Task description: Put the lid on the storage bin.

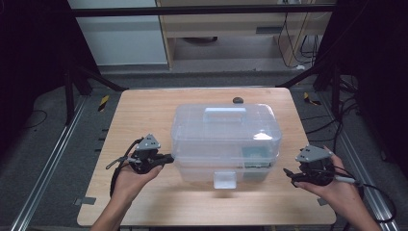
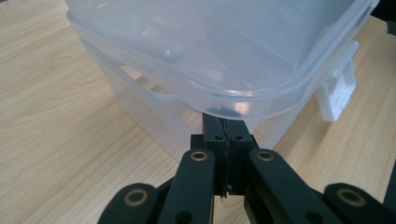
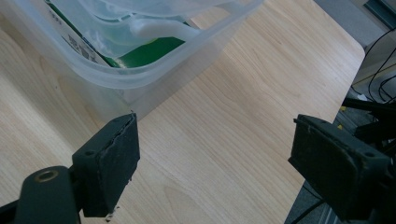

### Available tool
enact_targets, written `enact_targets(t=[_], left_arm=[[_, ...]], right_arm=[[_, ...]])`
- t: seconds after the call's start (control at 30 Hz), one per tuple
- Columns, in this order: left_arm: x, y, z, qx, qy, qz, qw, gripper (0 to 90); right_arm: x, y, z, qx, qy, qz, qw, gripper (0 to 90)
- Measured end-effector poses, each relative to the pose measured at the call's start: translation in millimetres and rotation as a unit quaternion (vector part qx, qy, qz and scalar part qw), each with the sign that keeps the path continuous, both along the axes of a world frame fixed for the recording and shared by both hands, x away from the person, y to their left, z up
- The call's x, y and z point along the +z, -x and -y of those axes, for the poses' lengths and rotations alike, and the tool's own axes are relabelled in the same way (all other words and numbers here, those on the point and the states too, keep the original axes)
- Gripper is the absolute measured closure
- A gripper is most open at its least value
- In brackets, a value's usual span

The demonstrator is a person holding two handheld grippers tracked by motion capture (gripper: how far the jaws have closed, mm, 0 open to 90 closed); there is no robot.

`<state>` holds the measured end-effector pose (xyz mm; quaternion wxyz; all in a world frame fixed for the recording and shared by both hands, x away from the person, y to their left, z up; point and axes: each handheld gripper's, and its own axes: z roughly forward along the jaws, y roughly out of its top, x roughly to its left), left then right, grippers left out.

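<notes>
One wooden table (image 1: 144, 202), clear box (image 1: 226, 134); left gripper (image 2: 227, 128) closed, right gripper (image 3: 215, 158) wide apart.

Box (image 1: 226, 137) on table (image 1: 144, 110) (centred)

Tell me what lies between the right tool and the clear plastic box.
Bare wooden table, seen in the high view: nothing lies between the right tool and the box.

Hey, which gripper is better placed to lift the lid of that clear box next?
Left, probably. The left gripper, jaws shut, sits tucked under the lid rim of the clear box. The right gripper is open, off the box's corner.
</notes>
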<state>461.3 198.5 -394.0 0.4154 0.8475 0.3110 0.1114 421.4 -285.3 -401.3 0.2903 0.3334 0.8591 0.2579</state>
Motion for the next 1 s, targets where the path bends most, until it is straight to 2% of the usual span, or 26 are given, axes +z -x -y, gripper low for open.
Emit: enact_targets(t=[0.13, 0.3, 0.33, 0.4, 0.43, 0.53, 0.63, 0.67, 0.7, 0.83, 1.0], left_arm=[[-3.1, 1.5, -1.8, 0.001, -0.007, -0.007, 1.0, 90.0], [-4.5, 0.5, -3.2, -0.002, -0.002, -0.011, 0.9999, 90.0], [-4.4, 0.3, -3.6, -0.002, -0.007, -0.009, 0.9999, 90.0], [-4.8, -0.3, -5.8, 0.003, -0.036, -0.002, 0.9993, 90.0], [-5.5, -2.9, -12.1, 0.012, -0.048, 0.003, 0.9988, 90.0], [-5.1, -10.4, -26.2, 0.039, -0.06, 0.01, 0.9973, 90.0], [-6.8, -21.4, -40.6, 0.066, -0.064, 0.014, 0.9956, 90.0], [-6.8, -21.4, -40.6, 0.066, -0.064, 0.014, 0.9956, 90.0], [-10.5, -29.7, -49.3, 0.088, -0.072, 0.021, 0.9933, 89.9], [-25.8, -48.9, -63.9, 0.12, -0.092, 0.017, 0.9883, 89.9], [-45.5, -69.5, -74.8, 0.146, -0.098, 0.003, 0.9844, 89.9]], right_arm=[[-5.0, -0.8, 3.0, -0.004, -0.004, -0.003, 1.0, 15.7], [-7.0, -1.7, 5.6, -0.009, -0.007, -0.005, 0.9999, 15.8], [-7.0, -1.7, 5.6, -0.009, -0.007, -0.005, 0.9999, 15.8], [-7.6, -2.4, 6.9, -0.012, -0.007, -0.004, 0.9999, 15.8], [-8.2, -3.5, 7.9, -0.017, -0.006, -0.003, 0.9998, 16.0], [-9.8, -7.8, 10.0, -0.026, -0.002, -0.002, 0.9997, 16.4], [-13.4, -16.0, 13.3, -0.04, 0.001, 0.001, 0.9992, 18.2], [-13.4, -16.0, 13.3, -0.04, 0.001, 0.001, 0.9992, 18.2], [-17.1, -25.0, 16.6, -0.059, 0.001, 0.005, 0.9983, 18.6], [-23.5, -43.3, 20.8, -0.08, -0.003, 0.003, 0.9968, 19.2], [-33.8, -68.6, 25.6, -0.107, -0.012, -0.003, 0.9941, 20.7]])
